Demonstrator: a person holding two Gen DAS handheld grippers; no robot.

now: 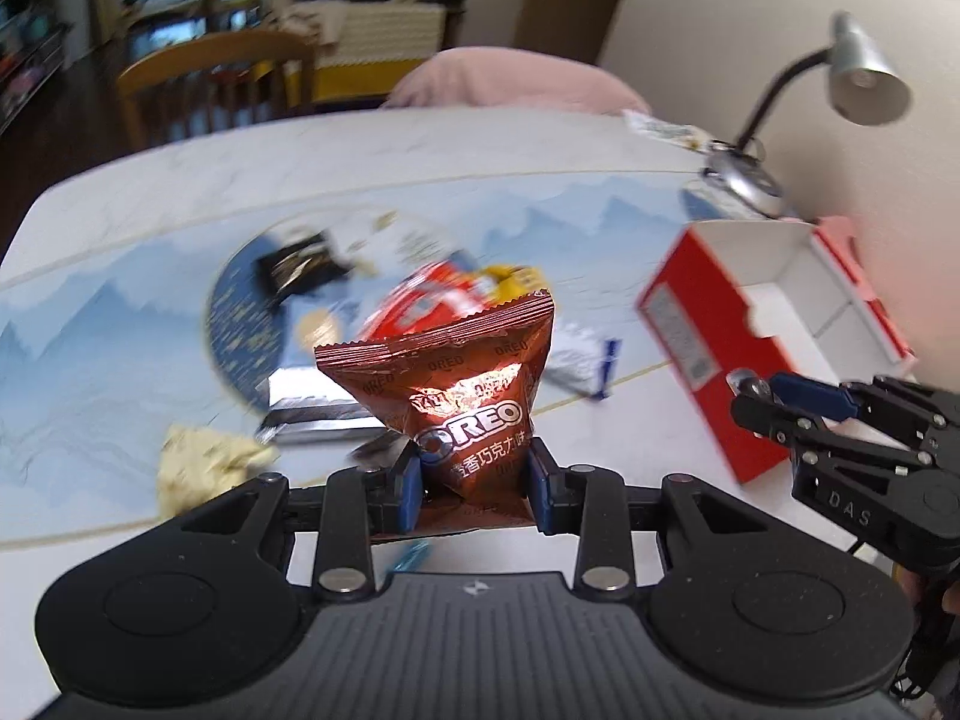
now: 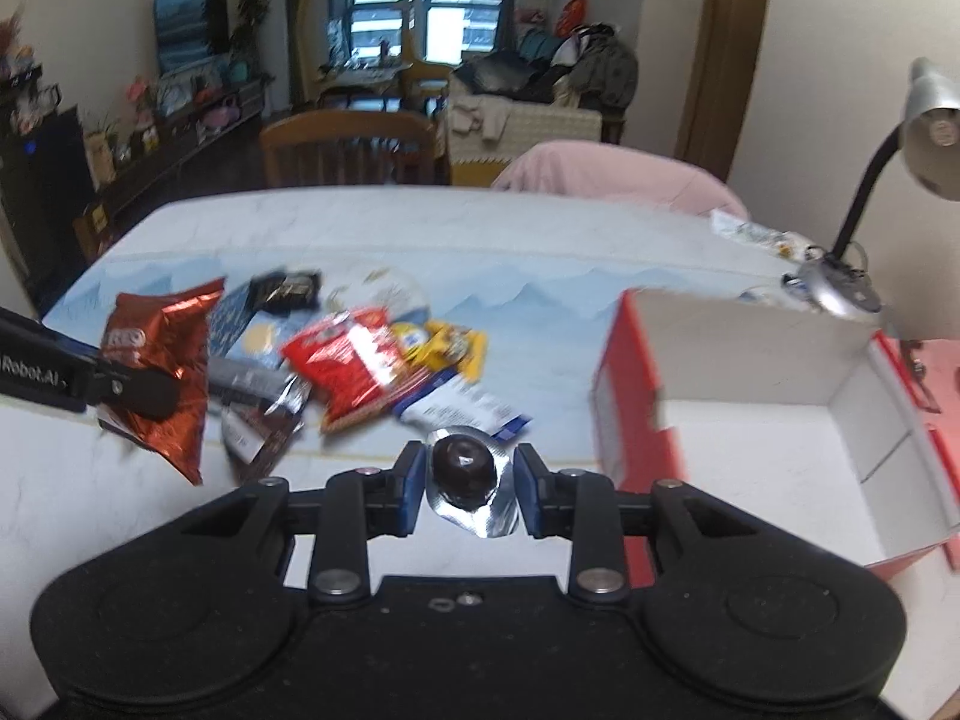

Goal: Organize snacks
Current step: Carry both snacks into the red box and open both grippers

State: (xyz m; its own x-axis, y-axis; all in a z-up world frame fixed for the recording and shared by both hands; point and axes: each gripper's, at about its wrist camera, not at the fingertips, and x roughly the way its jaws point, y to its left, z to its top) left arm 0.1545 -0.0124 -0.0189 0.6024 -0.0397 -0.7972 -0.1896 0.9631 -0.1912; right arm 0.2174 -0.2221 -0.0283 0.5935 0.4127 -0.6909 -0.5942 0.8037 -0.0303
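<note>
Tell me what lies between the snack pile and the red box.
In the right wrist view, only bare tabletop lies between the snack pile and the red box; no snack sits in that stretch.

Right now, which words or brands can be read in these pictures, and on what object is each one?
"OREO": brown Oreo packet, with Chinese characters below.
"DAS": right gripper body.
"Robot.AI": left gripper arm, start cut off.
Other snack wrappers and red box label: too blurred.

snack pile (image 2: 372,360) crowds table (image 2: 420,228) centre; open box (image 2: 750,396) and lamp (image 2: 864,204) block right; far side clear.
</note>
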